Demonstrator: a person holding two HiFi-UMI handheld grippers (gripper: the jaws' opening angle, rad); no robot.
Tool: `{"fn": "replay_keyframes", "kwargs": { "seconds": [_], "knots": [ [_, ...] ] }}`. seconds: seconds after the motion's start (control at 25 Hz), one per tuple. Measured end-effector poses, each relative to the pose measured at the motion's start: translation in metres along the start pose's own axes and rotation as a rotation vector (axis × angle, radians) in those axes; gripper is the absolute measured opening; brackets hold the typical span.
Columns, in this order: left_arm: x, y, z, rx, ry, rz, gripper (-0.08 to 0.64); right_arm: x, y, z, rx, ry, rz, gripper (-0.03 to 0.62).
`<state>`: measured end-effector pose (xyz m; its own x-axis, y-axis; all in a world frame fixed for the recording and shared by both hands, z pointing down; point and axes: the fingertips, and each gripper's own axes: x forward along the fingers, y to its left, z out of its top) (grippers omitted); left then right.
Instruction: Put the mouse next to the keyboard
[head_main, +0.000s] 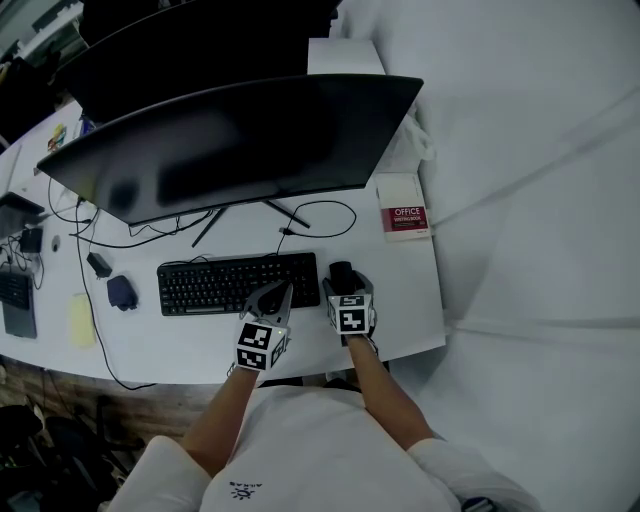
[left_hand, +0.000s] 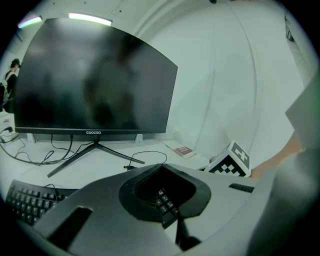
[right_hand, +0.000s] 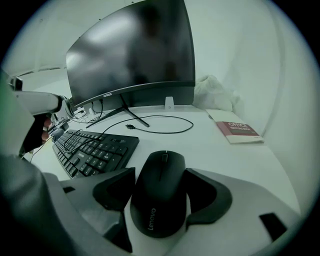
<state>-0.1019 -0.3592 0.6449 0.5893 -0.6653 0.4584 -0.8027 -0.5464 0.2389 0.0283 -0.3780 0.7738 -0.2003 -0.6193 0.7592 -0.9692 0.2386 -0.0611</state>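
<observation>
The black mouse (right_hand: 160, 195) rests on the white desk (head_main: 400, 300) just right of the black keyboard (head_main: 235, 282), pointing away from me. My right gripper (right_hand: 160, 187) straddles it, both dark pads against its sides, so it is shut on the mouse (head_main: 342, 273). The keyboard (right_hand: 95, 150) lies a short gap to the mouse's left. My left gripper (head_main: 283, 292) hovers over the keyboard's right front corner with its jaws together and nothing held. In the left gripper view (left_hand: 162, 172), a few keys show through the hollow between its pads.
A wide curved monitor (head_main: 230, 150) on a splayed stand fills the back of the desk, a loose cable (head_main: 320, 215) looping before it. A red-covered book (head_main: 404, 218) lies at the right edge. A second dark mouse (head_main: 121, 292) and a yellow pad (head_main: 80, 320) sit left of the keyboard.
</observation>
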Motion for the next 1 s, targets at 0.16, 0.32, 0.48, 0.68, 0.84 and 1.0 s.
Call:
{"fn": "replay_keyframes", "kwargs": {
  "seconds": [0.16, 0.32, 0.48, 0.68, 0.84, 1.0],
  "knots": [
    [-0.003, -0.001, 0.0, 0.004, -0.001, 0.013, 0.011, -0.002, 0.005, 0.001, -0.014, -0.004, 0.034, 0.337],
    [-0.009, -0.003, 0.0, 0.009, -0.008, 0.032, 0.011, -0.01, 0.007, 0.009, -0.013, -0.034, 0.066, 0.348],
    [-0.013, -0.01, 0.003, 0.011, -0.017, 0.051, 0.011, -0.022, 0.007, 0.016, -0.031, -0.06, 0.099, 0.348],
    [-0.022, -0.026, 0.006, 0.019, -0.039, 0.074, 0.011, -0.052, 0.011, 0.023, -0.046, -0.116, 0.124, 0.346],
    [-0.034, -0.044, 0.009, 0.021, -0.062, 0.096, 0.012, -0.088, 0.012, 0.032, -0.018, -0.21, 0.155, 0.185],
    [-0.044, -0.07, 0.01, 0.023, -0.091, 0.111, 0.012, -0.122, 0.014, 0.033, -0.025, -0.273, 0.219, 0.085]
  ]
}}
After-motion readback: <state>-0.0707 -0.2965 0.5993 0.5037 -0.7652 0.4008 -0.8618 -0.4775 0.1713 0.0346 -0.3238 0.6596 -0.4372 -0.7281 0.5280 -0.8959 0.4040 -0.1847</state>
